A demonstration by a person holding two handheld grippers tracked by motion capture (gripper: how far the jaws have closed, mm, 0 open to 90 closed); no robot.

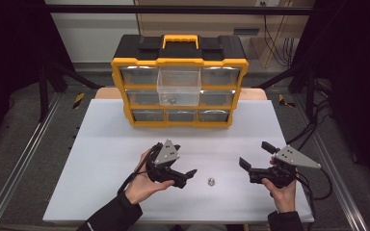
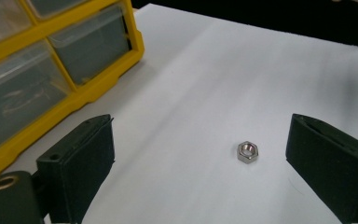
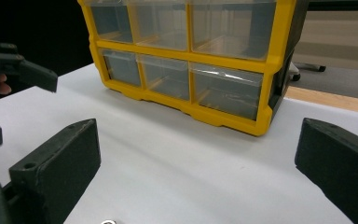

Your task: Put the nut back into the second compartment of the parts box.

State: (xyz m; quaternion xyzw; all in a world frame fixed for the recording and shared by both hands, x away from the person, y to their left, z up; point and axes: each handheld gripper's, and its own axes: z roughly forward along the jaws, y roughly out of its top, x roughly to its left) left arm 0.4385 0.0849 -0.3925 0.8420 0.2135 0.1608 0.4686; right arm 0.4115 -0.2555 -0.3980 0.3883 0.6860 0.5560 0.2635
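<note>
Nut [image 2: 248, 152] sits loose on the white worktop [image 1: 106, 144], between my two tools, near edge. Left tool [image 1: 187, 177] is spread wide and lined up on it; right tool [image 1: 253, 161] spread too, holding nothing. Next I'd guess: drop lower, straddle it, squeeze, then head for the open drawer [image 1: 178, 86].

You've got a yellow drawer cabinet [image 1: 179, 86] at the white table's [image 1: 106, 159] far edge, its top middle drawer [image 1: 178, 86] pulled out.
</note>
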